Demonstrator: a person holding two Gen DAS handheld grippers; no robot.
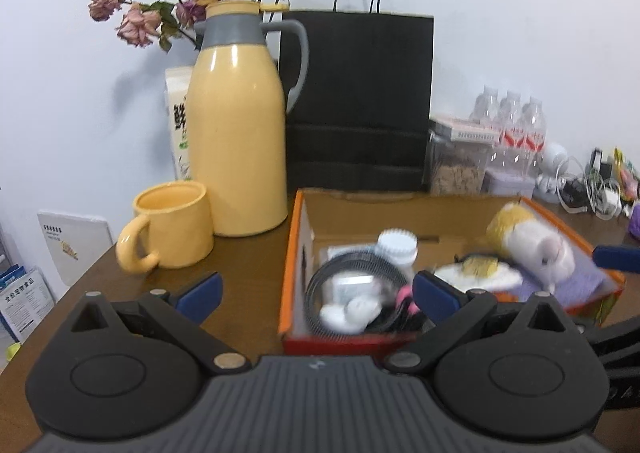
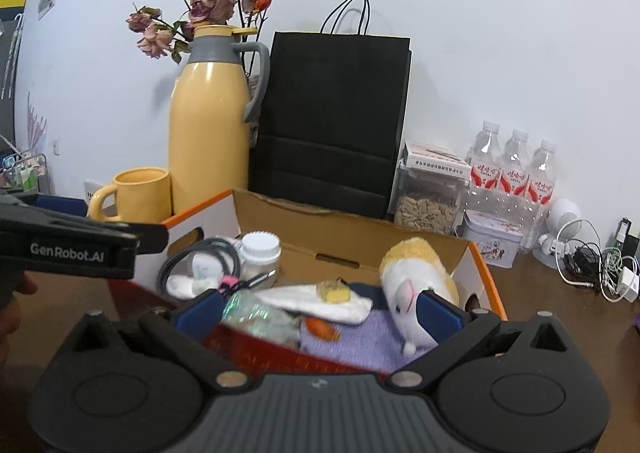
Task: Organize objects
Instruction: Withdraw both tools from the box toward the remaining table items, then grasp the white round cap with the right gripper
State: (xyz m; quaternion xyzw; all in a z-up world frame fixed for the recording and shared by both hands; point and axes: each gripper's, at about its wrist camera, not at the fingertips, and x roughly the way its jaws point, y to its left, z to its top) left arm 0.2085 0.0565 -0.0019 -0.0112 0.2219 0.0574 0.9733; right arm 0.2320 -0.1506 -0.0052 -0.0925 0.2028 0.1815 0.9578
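Hovering with jaws spread, the left gripper [image 1: 316,295] faces a coiled cable [image 1: 352,265] in the box [image 1: 292,253]. The right gripper [image 2: 320,311], also spread, frames a soft, light plush toy [image 2: 416,277] beside its right finger; squeeze mid-body.

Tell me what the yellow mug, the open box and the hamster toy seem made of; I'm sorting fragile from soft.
Yellow mug: probably glazed ceramic; thick wall, glossy highlights on its handle. Treat as fragile.
Open box: cardboard; brown matte inside, printed orange and white outside, a die-cut handle slot.
Hamster toy: plush fabric; fuzzy white and tan pile, rounded soft shape.
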